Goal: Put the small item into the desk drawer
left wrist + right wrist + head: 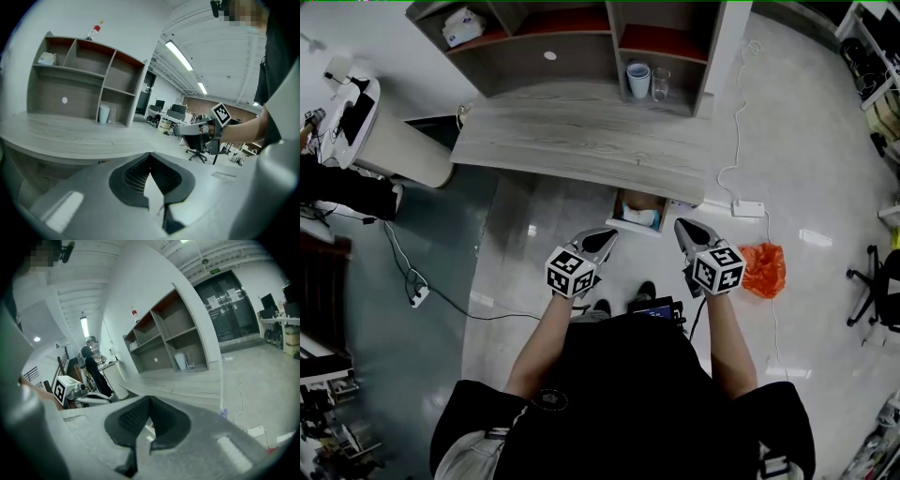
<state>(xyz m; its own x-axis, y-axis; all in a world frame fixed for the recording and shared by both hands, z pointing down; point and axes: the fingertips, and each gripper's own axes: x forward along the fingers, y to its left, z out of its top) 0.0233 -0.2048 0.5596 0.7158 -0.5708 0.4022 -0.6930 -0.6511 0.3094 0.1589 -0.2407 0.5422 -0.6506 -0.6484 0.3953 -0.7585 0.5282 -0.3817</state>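
Though beyond left tongs [610, 236], right tongs [681, 226]: drawer [620, 208].

- The left gripper [607, 234] and the right gripper [682, 225] have pale grey, wedge-shaped shells that taper to a point.
- Each carries a cube of black-and-white square markers: the left cube [572, 272] and the right cube [718, 269].
- In the gripper views, the pads [133, 176] are black and finely ribbed, set in a dark, shield-shaped recess.
- The person wears a black short-sleeved shirt [628, 403] with a small round emblem [548, 400] near the left shoulder.
- Dark shoes [602, 307].
- A black box [654, 310] with a blue-lit face shows in front of the shirt.
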